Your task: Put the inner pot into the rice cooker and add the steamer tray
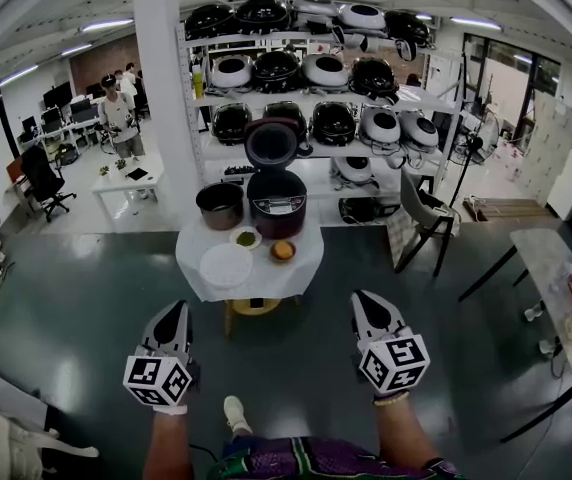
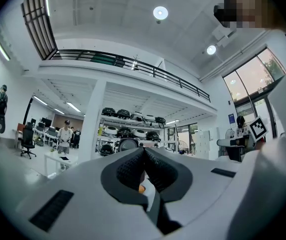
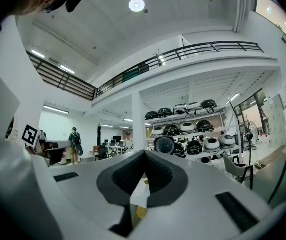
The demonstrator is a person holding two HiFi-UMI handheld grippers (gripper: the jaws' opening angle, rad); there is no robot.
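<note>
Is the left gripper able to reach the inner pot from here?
Probably not yet: the left gripper is shut and well short of the table; only floor lies between, nothing blocks the inner pot.

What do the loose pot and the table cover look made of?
Pot: probably metal with a dark coating; a dull sheen runs along its rim. Table cover: likely white cloth or thin sheet; it drapes over the edge.

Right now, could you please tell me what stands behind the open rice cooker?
A shelf rack loaded with more cookers stands behind the rice cooker. Its raised lid covers part of the middle shelf.
</note>
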